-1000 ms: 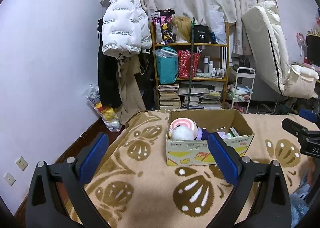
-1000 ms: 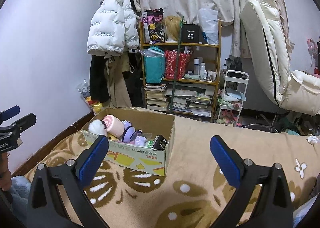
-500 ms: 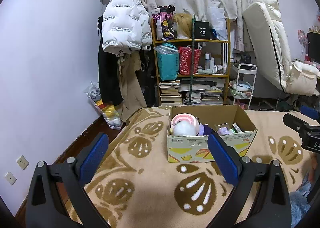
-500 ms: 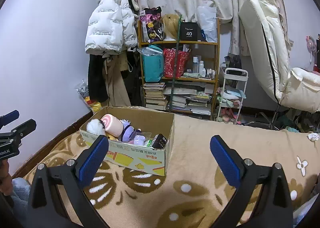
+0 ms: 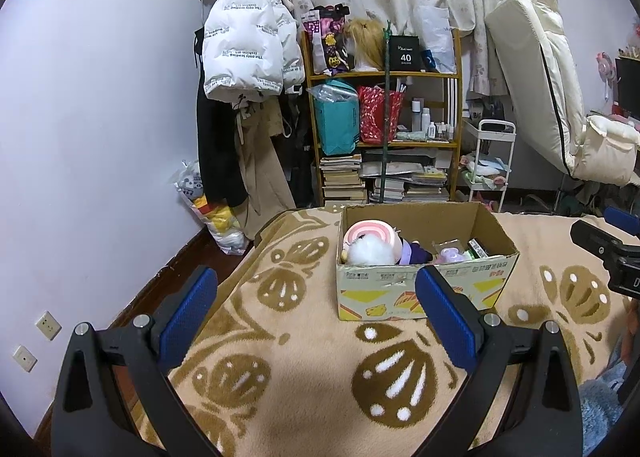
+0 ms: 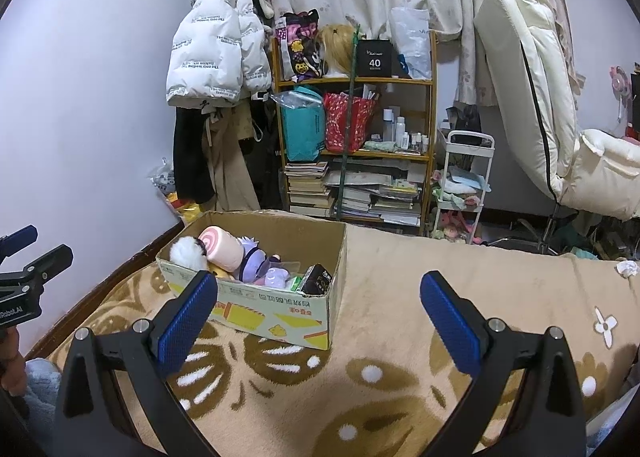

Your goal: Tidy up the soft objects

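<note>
Cardboard box (image 5: 424,289) nearer on patterned blanket (image 5: 280,357).

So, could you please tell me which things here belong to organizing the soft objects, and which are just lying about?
Part of the job:
- cardboard box
- pink roll plush
- white fluffy toy
- purple doll
- left gripper, open
- right gripper, open

Just lying about:
- white puffer jacket
- bookshelf
- white trolley
- cream chair
</note>
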Demonstrator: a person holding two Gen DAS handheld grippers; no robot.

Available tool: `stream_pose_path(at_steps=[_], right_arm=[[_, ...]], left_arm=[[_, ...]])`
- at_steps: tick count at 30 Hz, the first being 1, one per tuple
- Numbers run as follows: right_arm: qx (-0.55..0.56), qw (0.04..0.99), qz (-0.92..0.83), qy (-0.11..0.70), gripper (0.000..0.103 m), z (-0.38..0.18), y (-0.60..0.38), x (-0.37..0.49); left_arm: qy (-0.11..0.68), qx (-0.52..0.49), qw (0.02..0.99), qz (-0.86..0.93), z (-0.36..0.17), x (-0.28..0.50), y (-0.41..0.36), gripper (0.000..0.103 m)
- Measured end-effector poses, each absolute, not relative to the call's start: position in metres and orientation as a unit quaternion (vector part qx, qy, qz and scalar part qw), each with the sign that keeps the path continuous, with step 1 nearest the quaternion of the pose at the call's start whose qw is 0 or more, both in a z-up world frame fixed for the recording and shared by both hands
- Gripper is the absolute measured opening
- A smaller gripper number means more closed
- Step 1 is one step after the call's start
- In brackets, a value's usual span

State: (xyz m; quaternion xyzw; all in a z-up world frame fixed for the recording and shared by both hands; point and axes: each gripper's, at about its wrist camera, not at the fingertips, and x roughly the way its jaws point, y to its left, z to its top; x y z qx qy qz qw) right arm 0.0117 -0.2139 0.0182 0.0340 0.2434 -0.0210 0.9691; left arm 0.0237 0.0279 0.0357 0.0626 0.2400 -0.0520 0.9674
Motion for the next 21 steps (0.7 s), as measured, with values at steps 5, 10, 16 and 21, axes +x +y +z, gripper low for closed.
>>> stream_pose_path(at_steps=[5, 10, 16, 21], right_arm=[[0.034, 0.969, -0.021, 0.244, 0.103, 0.0172, -0.2138, 0.0121], [0.034, 0.969, -0.021, 0.244, 0.103, 0.0175, -0.2145, 0.0123], [0.036, 0.969, -0.023, 0.243, 0.103, 0.0147, -0.2157, 0.0112], [0.034, 0.969, -0.023, 0.244, 0.103, 0.0145, -0.2154, 0.0119]], left_arm=[[0.241, 0.064, 0.967, -0.051, 0.0341, 0.0238, 0.0276, 0.098], [0.242, 0.065, 0.967, -0.052, 0.0335, 0.0230, 0.0270, 0.098], [0.242, 0.064, 0.967, -0.050, 0.0338, 0.0230, 0.0271, 0.098], [0.240, 0.067, 0.968, -0.042, 0.0333, 0.0235, 0.0281, 0.098]])
